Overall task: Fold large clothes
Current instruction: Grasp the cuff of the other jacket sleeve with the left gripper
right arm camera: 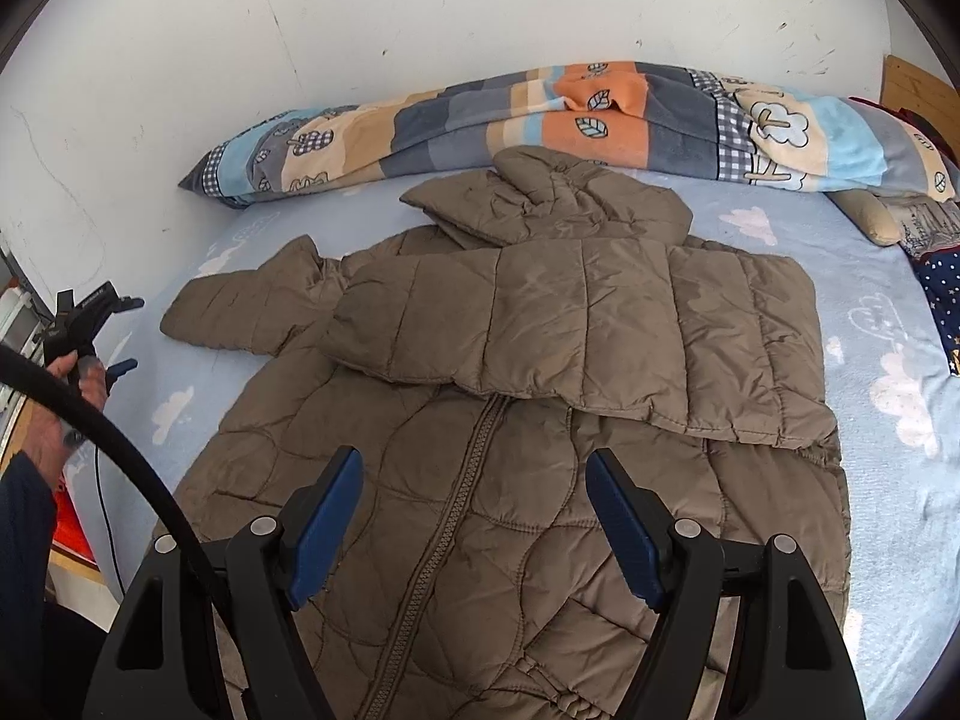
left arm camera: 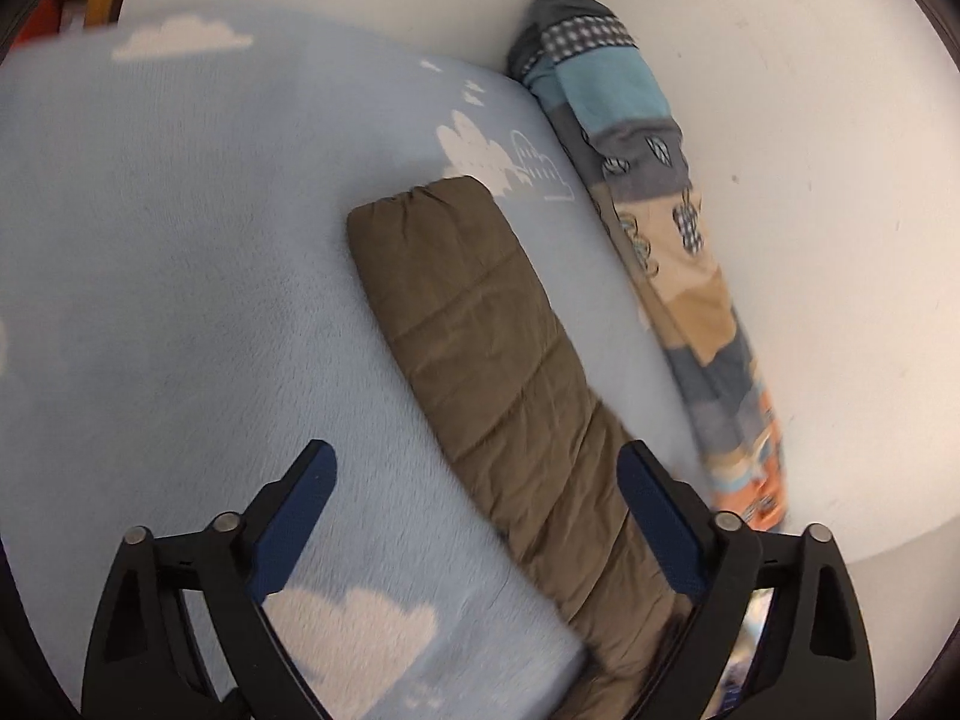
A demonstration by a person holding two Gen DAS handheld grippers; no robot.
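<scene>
A brown quilted jacket lies front-up on the blue cloud-print bed cover, hood toward the wall. One sleeve is folded across the chest; the other sleeve stretches out to the side. My right gripper hovers open over the jacket's lower front, beside the zipper. My left gripper is open low over the outstretched sleeve, which runs between the fingers close to the right finger; the pads do not press it. In the right wrist view a hand holds the left gripper just off the sleeve's cuff.
A rolled patchwork quilt lies along the white wall behind the jacket. A pillow and dark star-print fabric sit at the right. A black cable arcs across the lower left, near the bed's edge.
</scene>
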